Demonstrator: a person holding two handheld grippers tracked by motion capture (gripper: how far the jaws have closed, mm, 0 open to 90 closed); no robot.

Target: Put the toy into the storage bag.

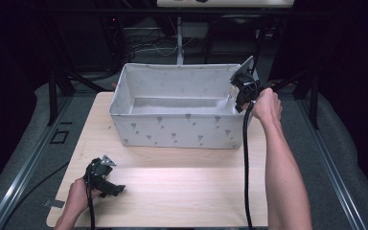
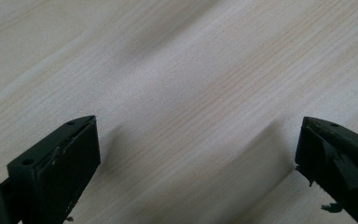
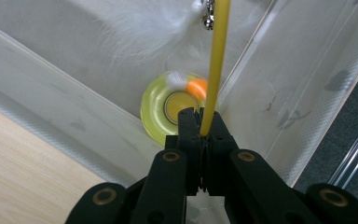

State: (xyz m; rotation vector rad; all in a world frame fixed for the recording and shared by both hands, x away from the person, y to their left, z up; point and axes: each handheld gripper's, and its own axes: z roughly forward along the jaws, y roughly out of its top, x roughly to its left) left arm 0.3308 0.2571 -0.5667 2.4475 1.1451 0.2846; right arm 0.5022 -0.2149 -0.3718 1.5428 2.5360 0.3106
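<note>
A thin yellow stick [image 3: 215, 65] runs up the middle of the right gripper view, its lower end pinched between the two black jaws of the right tool [image 3: 200, 128], which are clenched on it. Near the top of that view a tuft of white feathers [image 3: 144, 28] and a small metal bell [image 3: 208, 21] hang beside the stick. Below the feathers, past the jaw tips, a round yellow-green disc [image 3: 156, 114] with a pale centre lies at the bottom of the box, with a small white and orange piece [image 3: 189, 85] over its upper edge; what that piece is joined to cannot be told.

All of this sits in the right-hand end of a white fabric box [image 1: 172, 129] printed with small grey marks. In the high view the right tool [image 1: 242, 93] reaches over the box's right rim, held by the person's right hand [image 1: 267, 104], with its black cable [image 1: 245, 163] trailing down toward the near edge.

The box stands on the far half of a pale wooden tabletop [image 1: 182, 191]. At the near left corner the left hand [image 1: 79, 196] holds the left tool [image 1: 117, 189] low over the bare wood, well apart from the box. In the left gripper view the left tool's jaws stand wide apart, released, with nothing between them but wood grain [image 2: 182, 93].
</note>
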